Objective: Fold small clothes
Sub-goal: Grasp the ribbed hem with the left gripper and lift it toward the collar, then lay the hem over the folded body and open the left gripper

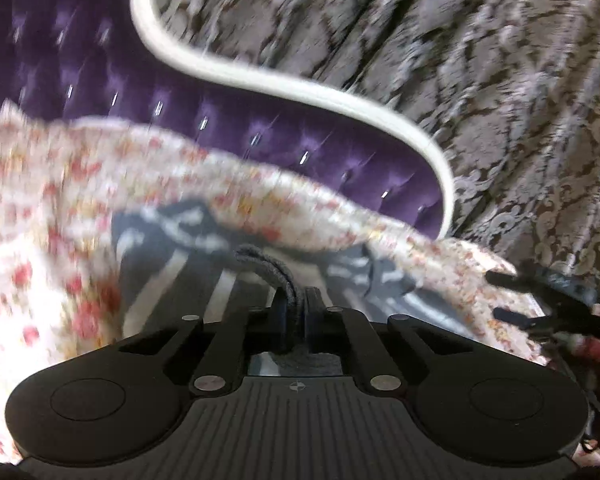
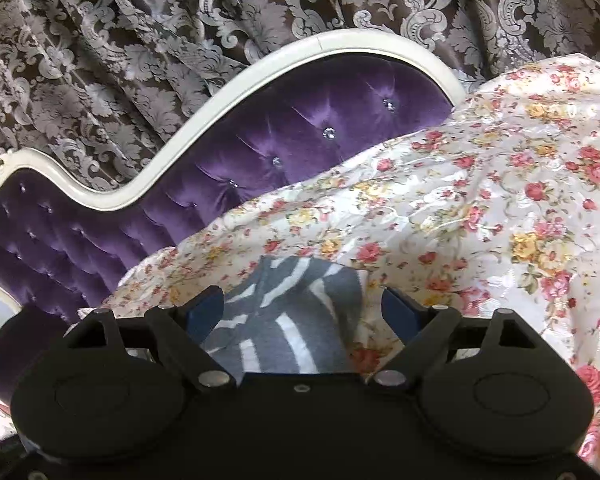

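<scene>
A small grey garment with white stripes (image 1: 172, 276) lies on the floral bedspread (image 1: 40, 208). My left gripper (image 1: 296, 300) is shut on a thick folded edge of the garment, which loops up out of the pinched fingers. At the right edge of the left wrist view, my right gripper (image 1: 508, 296) shows with its two black fingers apart. In the right wrist view, the right gripper (image 2: 302, 308) stands open just above the striped garment (image 2: 288, 320), which lies between its blue-padded fingers without either pad pressing on it.
The floral bedspread (image 2: 480, 200) covers the bed. Behind it stand a purple tufted headboard (image 2: 292, 136) with a curved white frame (image 2: 236, 76) and a brown damask curtain (image 2: 100, 40). A dark red sleeve (image 1: 596, 360) shows behind the right gripper.
</scene>
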The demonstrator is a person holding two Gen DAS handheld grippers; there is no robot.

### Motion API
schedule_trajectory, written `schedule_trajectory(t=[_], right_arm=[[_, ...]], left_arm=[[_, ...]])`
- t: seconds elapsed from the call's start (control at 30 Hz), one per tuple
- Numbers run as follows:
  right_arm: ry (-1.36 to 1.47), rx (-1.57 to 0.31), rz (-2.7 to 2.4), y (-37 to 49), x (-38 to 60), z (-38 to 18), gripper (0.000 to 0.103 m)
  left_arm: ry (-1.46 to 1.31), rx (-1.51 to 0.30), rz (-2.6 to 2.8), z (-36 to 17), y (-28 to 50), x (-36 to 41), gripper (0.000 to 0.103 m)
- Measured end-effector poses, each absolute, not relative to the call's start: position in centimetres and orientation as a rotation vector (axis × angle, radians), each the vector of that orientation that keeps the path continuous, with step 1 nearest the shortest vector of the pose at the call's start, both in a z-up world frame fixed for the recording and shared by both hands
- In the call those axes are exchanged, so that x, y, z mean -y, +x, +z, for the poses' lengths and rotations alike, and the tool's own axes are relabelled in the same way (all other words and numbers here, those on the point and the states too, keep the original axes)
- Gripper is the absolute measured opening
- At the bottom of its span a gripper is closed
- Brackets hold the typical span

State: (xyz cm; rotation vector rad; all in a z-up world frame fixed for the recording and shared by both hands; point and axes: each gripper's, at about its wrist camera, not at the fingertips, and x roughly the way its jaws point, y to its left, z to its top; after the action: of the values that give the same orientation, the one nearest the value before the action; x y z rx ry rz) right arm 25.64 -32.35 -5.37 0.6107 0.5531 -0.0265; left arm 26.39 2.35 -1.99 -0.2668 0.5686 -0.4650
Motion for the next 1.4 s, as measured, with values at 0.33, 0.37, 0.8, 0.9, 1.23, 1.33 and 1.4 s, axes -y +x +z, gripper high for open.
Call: schedule_trajectory(t=[0.33, 0.37, 0.8, 0.9, 1.23, 1.33, 1.4], right_arm=[[0.493, -0.658, -0.014, 26.4, 30.6, -6.1, 0.095], [0.469, -0.671, -0.010, 26.5, 30.3, -6.2, 0.095], [0.139, -0.872, -0.020, 27.8, 26.8, -8.5, 0.102], [0.134, -0.871, -0.018, 27.7, 26.7, -8.6, 0.102], [0.146, -0.848, -0.035, 27.7, 26.4, -9.0, 0.103], [0.147, -0.850, -0.032, 27.7, 26.5, -9.0, 0.103], [0.146, -0.850, -0.033, 27.7, 26.4, -9.0, 0.103]], left_arm=[[-0.378, -0.677, -0.371, -3.3, 28.0, -5.4, 0.007], [-0.376, -0.707, -0.363, -3.7, 28.3, -5.4, 0.008], [-0.220, -0.811, -0.314, -5.7, 28.6, -4.2, 0.035], [-0.171, -0.797, -0.316, -5.8, 28.3, -3.6, 0.039], [-0.071, -0.779, -0.352, -5.6, 27.5, -1.5, 0.070], [-0.103, -0.772, -0.350, -5.2, 27.4, -2.1, 0.070], [-0.123, -0.747, -0.342, -4.8, 27.4, -2.5, 0.070]])
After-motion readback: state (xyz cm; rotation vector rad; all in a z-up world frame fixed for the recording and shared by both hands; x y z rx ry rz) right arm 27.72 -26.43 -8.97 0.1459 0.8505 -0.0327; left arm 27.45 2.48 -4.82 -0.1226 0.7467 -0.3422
